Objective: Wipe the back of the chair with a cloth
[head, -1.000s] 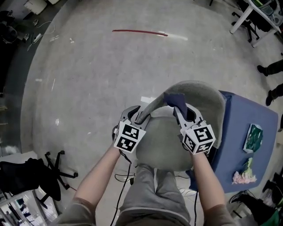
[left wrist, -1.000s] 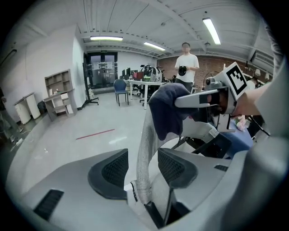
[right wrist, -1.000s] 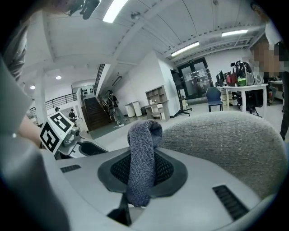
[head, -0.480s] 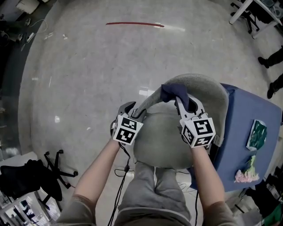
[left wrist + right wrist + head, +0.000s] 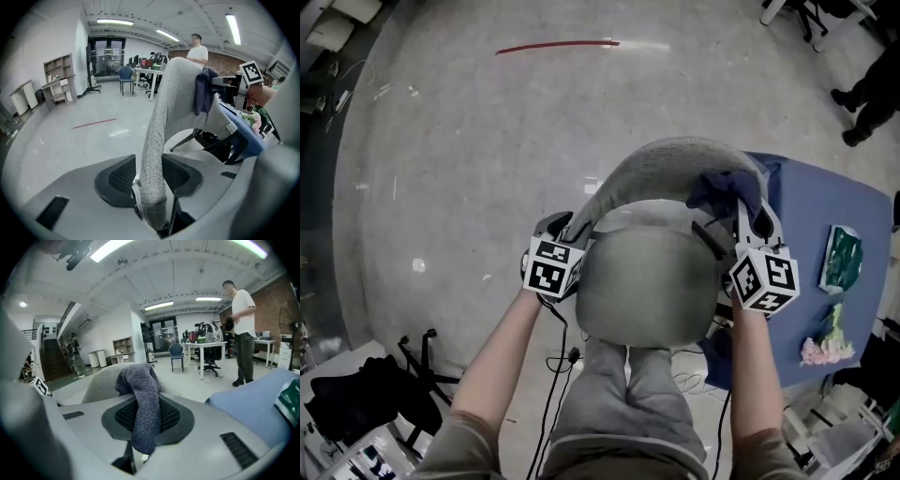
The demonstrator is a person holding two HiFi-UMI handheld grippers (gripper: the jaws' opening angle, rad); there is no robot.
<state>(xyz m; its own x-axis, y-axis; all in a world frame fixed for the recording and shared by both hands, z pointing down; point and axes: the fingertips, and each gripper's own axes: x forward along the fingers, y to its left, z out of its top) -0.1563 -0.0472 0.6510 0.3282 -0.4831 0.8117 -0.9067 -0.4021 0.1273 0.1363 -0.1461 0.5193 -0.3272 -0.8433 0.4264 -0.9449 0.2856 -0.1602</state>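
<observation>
The grey chair's curved back [image 5: 666, 155] rises past its seat [image 5: 647, 281] in front of me. My left gripper [image 5: 567, 225] grips the left edge of the chair back [image 5: 159, 122]. Its jaws have just been closing and the pads [image 5: 119, 176] press on both sides of that edge. My right gripper [image 5: 731, 211] is shut on a dark blue cloth [image 5: 724, 187], which lies on the right part of the back's top rim. In the right gripper view the cloth [image 5: 143, 399] hangs between the jaws, with the chair back [image 5: 101, 380] behind it.
A blue-covered table [image 5: 811, 234] stands close to the chair's right, with a green packet [image 5: 841, 260] and a pink bundle [image 5: 825, 349] on it. A black chair base [image 5: 412, 352] lies at lower left. A person [image 5: 241, 319] stands beyond the table. A red strip [image 5: 553, 45] marks the floor.
My right gripper has slid the cloth to the right along the chair back's top rim. My left gripper has dropped lower on the back's left edge.
</observation>
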